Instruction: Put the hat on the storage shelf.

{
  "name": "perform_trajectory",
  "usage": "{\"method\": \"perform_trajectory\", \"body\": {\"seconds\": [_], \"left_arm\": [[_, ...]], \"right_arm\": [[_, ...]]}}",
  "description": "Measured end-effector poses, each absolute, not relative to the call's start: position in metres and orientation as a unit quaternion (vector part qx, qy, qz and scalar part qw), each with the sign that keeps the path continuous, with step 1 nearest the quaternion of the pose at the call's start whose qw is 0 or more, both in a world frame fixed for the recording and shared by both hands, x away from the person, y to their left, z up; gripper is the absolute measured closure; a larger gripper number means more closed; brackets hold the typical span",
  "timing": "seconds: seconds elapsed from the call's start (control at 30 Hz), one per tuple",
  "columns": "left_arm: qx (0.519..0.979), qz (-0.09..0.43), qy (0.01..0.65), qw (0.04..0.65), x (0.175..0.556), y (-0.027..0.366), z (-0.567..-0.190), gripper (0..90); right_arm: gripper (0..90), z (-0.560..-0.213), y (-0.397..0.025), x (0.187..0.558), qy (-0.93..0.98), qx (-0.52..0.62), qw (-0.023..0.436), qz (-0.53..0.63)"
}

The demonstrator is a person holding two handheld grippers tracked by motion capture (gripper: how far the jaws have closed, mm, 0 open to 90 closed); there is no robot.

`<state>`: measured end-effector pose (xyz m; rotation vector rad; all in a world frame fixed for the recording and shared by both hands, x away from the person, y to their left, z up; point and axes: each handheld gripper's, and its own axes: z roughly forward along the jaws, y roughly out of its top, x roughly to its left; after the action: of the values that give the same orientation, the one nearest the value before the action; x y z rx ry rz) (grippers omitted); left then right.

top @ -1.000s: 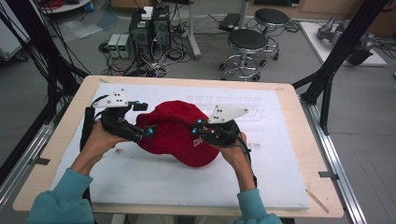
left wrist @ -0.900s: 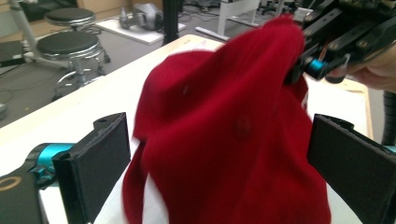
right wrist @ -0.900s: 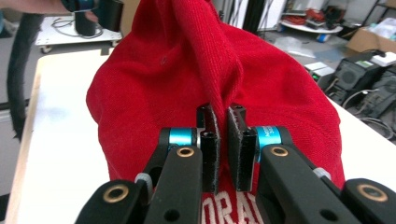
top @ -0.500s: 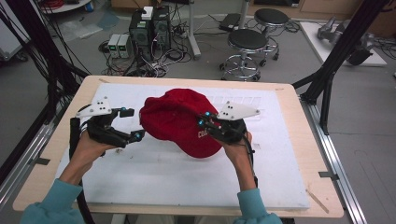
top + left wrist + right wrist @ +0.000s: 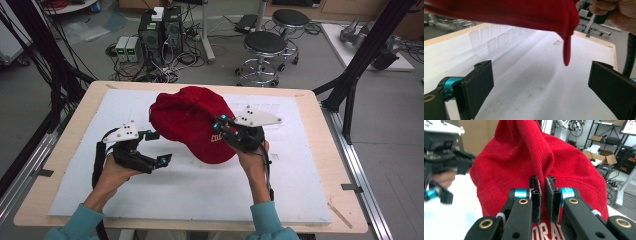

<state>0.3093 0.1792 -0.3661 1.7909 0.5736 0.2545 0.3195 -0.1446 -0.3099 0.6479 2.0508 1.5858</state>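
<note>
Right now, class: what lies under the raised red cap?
Under the red cap lies bare white mat, with a red strap dangling. The cap's inside is hidden. The right tool pinches it.

Right gripper (image 5: 543, 192) pinches a fold of the red cap (image 5: 574, 170), jaws nearly closed on it; the left gripper (image 5: 441, 157) hangs blurred alongside.

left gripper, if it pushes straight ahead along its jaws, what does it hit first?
Probably nothing soon. The left gripper is open, its jaws pointing along the bare white mat. The red cap and its dangling strap hang above that line, though depth is unclear.
</note>
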Motion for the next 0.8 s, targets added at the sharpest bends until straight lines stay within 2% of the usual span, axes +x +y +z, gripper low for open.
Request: {"method": "perform_trajectory", "body": {"seconds": [0.63, 0.8], "left_arm": [[0.759, 0.089, 0.262, 0.590, 0.301, 0.142, -0.394, 6.9], [0.750, 0.085, 0.259, 0.603, 0.302, 0.132, -0.394, 10.8]], "right_arm": [[84.7, -0.305, -0.142, 0.316, 0.732, 0.257, 0.245, 0.581], [84.7, -0.303, -0.142, 0.314, 0.730, 0.260, 0.245, 0.583]]}}
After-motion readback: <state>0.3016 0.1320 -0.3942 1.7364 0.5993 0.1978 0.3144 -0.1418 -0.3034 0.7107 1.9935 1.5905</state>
